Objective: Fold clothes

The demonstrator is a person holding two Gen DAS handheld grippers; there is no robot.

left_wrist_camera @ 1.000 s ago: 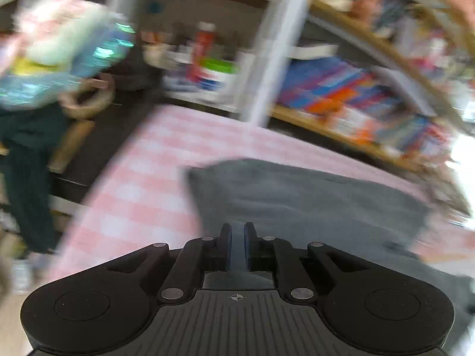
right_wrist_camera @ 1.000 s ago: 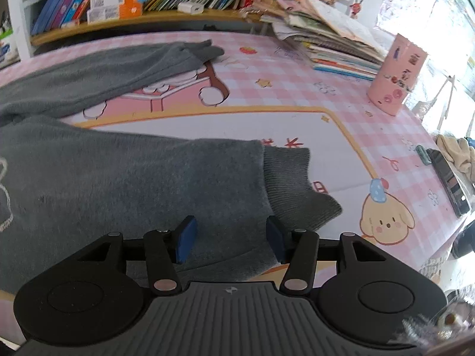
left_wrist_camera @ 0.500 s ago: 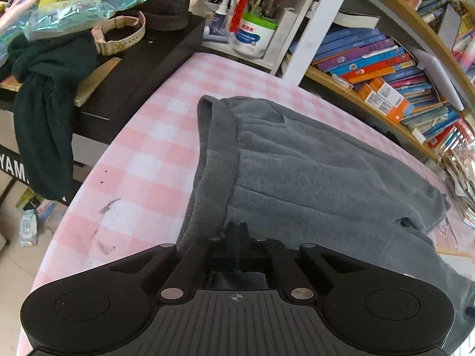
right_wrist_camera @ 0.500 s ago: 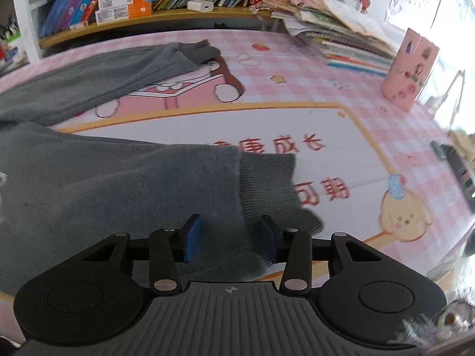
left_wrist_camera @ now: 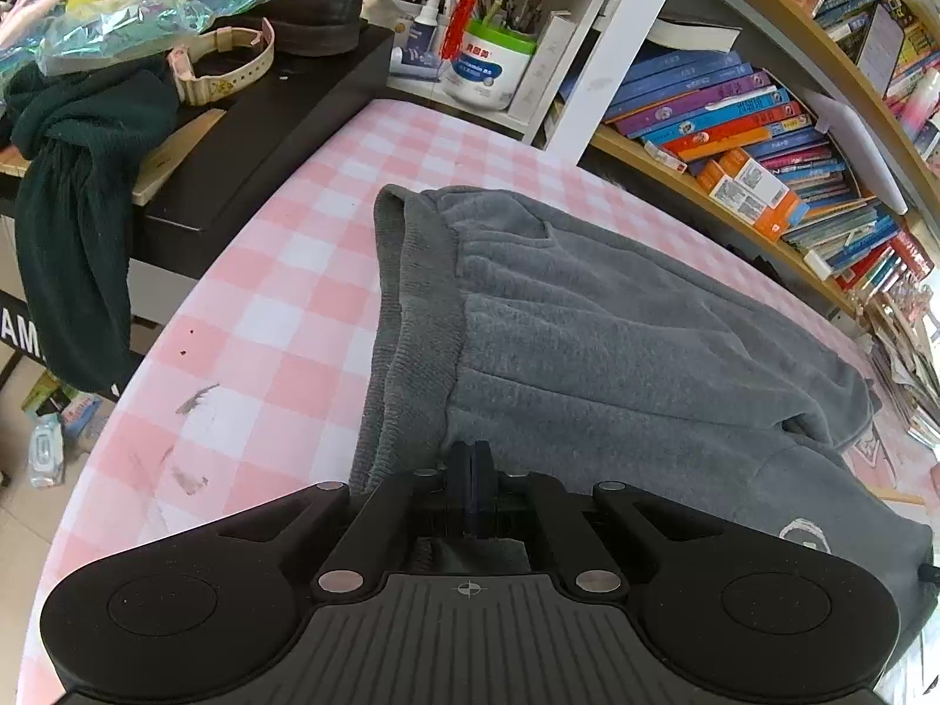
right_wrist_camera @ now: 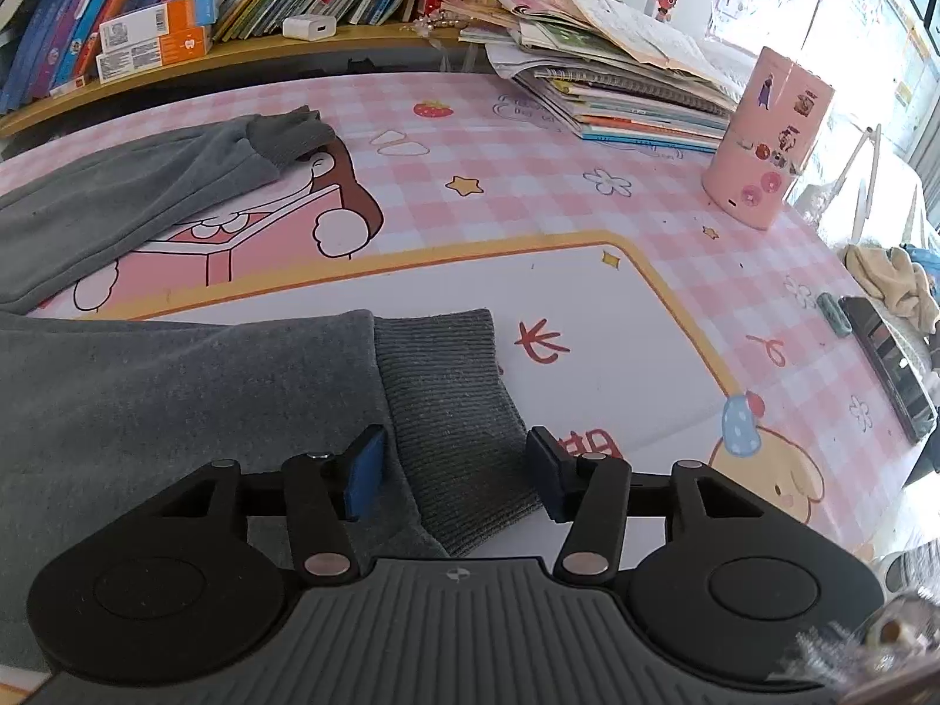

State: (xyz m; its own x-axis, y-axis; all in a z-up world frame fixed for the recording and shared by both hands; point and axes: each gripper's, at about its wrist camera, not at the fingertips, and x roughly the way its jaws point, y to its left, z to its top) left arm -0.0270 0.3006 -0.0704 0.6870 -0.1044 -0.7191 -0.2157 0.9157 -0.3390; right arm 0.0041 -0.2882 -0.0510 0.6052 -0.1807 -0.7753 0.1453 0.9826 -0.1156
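Right tool [right_wrist_camera: 455,473] advanced, spread astride cuff [right_wrist_camera: 452,405] | left tool [left_wrist_camera: 470,473] clenched on grey sweatshirt [left_wrist_camera: 617,352]

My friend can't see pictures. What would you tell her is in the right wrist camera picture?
The open right gripper sits over the ribbed cuff of gray sweatpants, one finger on each side. The pants lie on a pink checked cartoon table mat, with a pink cup and stacked books behind.

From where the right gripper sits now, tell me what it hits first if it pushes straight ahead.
The right gripper is open, its fingers either side of the ribbed cuff of the grey trousers. Straight on it would likely meet that cuff first, then bare tablecloth. Its height above the cloth is unclear.
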